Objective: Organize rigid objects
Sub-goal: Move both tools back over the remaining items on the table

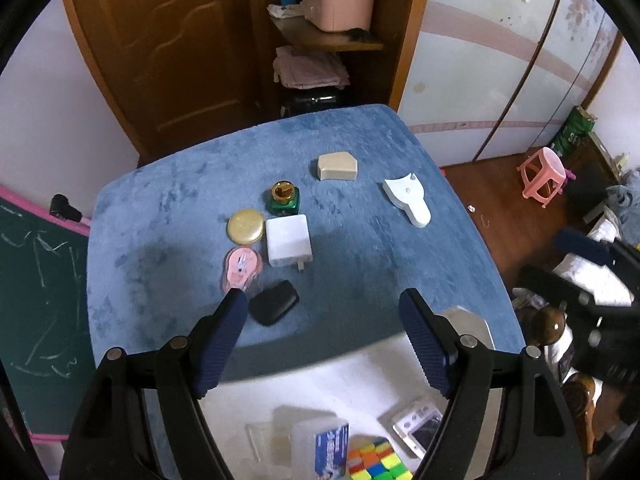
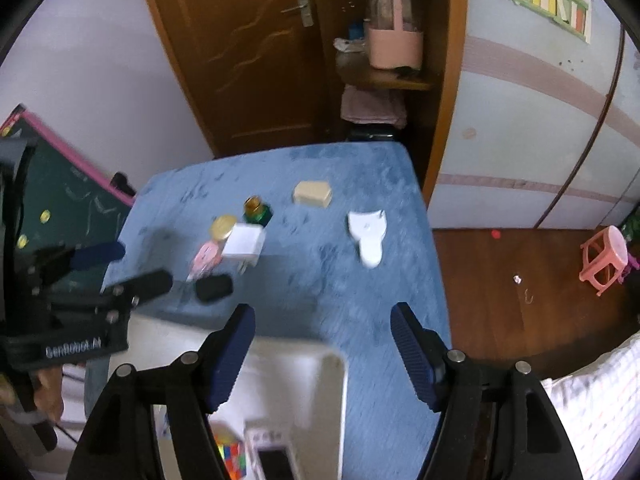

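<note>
A bedroom with a wooden door (image 1: 180,40) behind holds a blue-covered counter (image 1: 360,260). At its nine o'clock cluster a gold compact (image 1: 245,227), pink case (image 1: 241,268), white charger (image 1: 288,241), green bottle (image 1: 285,199) and black pouch (image 1: 274,302); toward two o'clock lie a beige box (image 1: 337,165) and white scraper (image 1: 409,200). At six o'clock a white bin (image 1: 320,384) holds a cube (image 1: 374,460). The left gripper (image 1: 324,344) and right gripper (image 2: 322,354) both gape, empty. Crowded items risk being knocked aside when reaching in.
</note>
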`<action>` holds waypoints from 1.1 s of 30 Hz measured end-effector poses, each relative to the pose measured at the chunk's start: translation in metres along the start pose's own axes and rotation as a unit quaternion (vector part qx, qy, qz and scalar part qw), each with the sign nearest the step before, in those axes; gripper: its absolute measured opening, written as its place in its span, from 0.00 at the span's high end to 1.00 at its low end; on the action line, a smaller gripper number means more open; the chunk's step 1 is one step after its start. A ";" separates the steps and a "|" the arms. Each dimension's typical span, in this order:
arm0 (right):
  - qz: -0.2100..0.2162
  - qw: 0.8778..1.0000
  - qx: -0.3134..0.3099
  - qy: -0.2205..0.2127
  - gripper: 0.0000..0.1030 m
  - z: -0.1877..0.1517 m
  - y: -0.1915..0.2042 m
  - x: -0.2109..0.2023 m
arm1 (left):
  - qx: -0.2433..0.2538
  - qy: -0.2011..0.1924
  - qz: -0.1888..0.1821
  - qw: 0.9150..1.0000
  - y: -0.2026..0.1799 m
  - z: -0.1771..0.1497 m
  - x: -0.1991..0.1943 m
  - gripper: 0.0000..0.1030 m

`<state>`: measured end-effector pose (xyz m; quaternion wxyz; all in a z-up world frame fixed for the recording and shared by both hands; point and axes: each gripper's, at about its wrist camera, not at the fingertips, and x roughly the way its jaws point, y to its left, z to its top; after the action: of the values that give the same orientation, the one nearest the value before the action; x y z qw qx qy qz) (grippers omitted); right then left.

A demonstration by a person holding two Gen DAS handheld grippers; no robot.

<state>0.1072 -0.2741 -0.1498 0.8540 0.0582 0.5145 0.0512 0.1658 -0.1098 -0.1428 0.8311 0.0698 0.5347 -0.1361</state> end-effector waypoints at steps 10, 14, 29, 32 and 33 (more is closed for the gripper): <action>0.003 1.000 0.019 0.019 0.28 0.071 -0.029 0.064 | -0.026 0.057 -0.017 0.998 0.021 0.033 0.065 0.22; 0.023 0.998 0.037 0.050 0.28 0.093 -0.041 0.103 | -0.049 0.078 -0.021 0.996 0.033 0.040 0.091 0.22; 0.003 0.982 0.087 0.169 0.28 0.101 -0.068 0.245 | -0.110 0.145 -0.007 0.983 0.057 0.057 0.169 0.22; 0.005 0.980 0.094 0.177 0.28 0.100 -0.071 0.256 | -0.108 0.155 0.000 0.982 0.053 0.056 0.177 0.22; 0.003 0.979 0.096 0.180 0.28 0.099 -0.073 0.259 | -0.108 0.158 0.001 0.982 0.051 0.055 0.181 0.22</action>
<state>0.3174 -0.3124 -0.3410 0.7378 0.1311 0.6620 0.0136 0.3000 -0.1030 -0.2852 0.7390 0.0012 0.6707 -0.0639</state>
